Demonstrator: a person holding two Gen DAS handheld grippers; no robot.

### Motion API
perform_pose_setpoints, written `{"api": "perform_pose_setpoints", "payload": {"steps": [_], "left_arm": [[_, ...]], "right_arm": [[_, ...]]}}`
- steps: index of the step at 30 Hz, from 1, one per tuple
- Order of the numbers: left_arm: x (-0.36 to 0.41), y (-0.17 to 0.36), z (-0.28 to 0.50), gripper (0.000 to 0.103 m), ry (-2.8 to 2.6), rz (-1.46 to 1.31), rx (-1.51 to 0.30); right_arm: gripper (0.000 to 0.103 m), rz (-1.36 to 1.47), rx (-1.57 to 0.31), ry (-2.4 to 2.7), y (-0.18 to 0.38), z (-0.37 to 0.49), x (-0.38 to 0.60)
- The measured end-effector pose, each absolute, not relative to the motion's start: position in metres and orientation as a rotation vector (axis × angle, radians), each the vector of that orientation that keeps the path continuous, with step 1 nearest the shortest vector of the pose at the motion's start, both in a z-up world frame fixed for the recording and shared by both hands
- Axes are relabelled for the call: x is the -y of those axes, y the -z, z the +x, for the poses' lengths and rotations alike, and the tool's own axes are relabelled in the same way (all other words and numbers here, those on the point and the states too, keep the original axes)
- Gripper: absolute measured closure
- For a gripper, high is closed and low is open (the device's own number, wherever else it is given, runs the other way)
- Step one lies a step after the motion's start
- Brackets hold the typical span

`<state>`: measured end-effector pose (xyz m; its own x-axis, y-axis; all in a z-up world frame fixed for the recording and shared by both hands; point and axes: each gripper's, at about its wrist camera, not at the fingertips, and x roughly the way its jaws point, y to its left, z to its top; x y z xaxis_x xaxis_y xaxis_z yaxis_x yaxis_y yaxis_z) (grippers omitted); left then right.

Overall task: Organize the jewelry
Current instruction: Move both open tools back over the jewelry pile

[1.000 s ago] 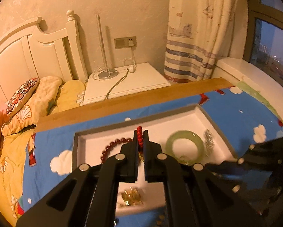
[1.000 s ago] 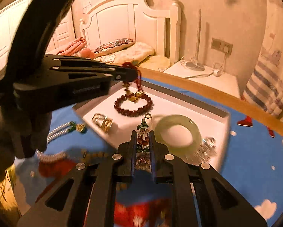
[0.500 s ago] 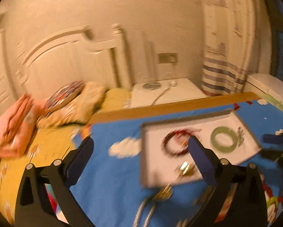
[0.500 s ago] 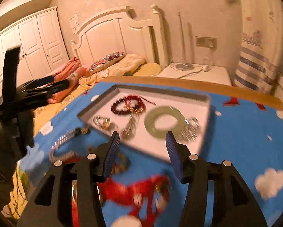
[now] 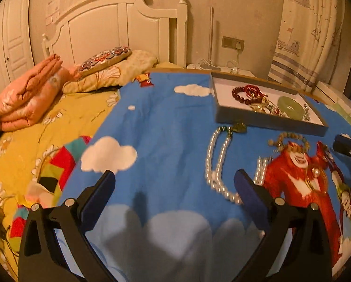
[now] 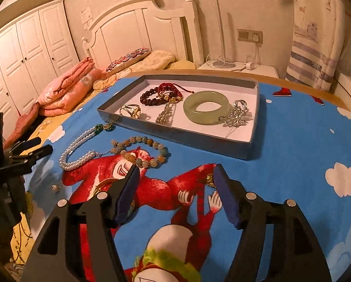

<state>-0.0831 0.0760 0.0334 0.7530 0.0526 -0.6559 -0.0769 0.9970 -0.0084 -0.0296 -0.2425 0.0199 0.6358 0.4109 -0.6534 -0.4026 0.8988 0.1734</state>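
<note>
A grey tray with a white floor lies on the blue cartoon cloth. It holds a dark red bead bracelet, a jade bangle, a gold ring, a brooch and a silver piece. In front of the tray lie a pearl necklace and a stone bead bracelet. My right gripper hovers over the cloth, jaws opening, nothing between them. My left gripper stands wide open and holds nothing; the pearl necklace lies just inside its right finger. The tray is beyond it, to the right.
Small gold pieces lie on the red bear print. Left of the cloth is a bed with a yellow sheet, a folded pink quilt and pillows. A nightstand and curtain stand behind.
Both grippers have opened, leaving the red bracelet and the brooch in the tray. Both have drawn back from the tray; the left one has swung far to the left over the cloth.
</note>
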Motion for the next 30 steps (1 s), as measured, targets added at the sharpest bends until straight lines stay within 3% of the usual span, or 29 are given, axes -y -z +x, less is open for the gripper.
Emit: {"api": "perform_pose_setpoints", "payload": {"steps": [26,30], "left_arm": [[-0.107,-0.023,-0.074,0.003,0.045,-0.265,-0.751],[-0.108,-0.021,-0.073,0.003,0.055,-0.275,-0.763]], "right_arm": [[0.039,-0.088,-0.813,-0.532,-0.019,-0.031,0.207],[0.033,-0.141,-0.857,-0.621,-0.013,-0.042,0.185]]}}
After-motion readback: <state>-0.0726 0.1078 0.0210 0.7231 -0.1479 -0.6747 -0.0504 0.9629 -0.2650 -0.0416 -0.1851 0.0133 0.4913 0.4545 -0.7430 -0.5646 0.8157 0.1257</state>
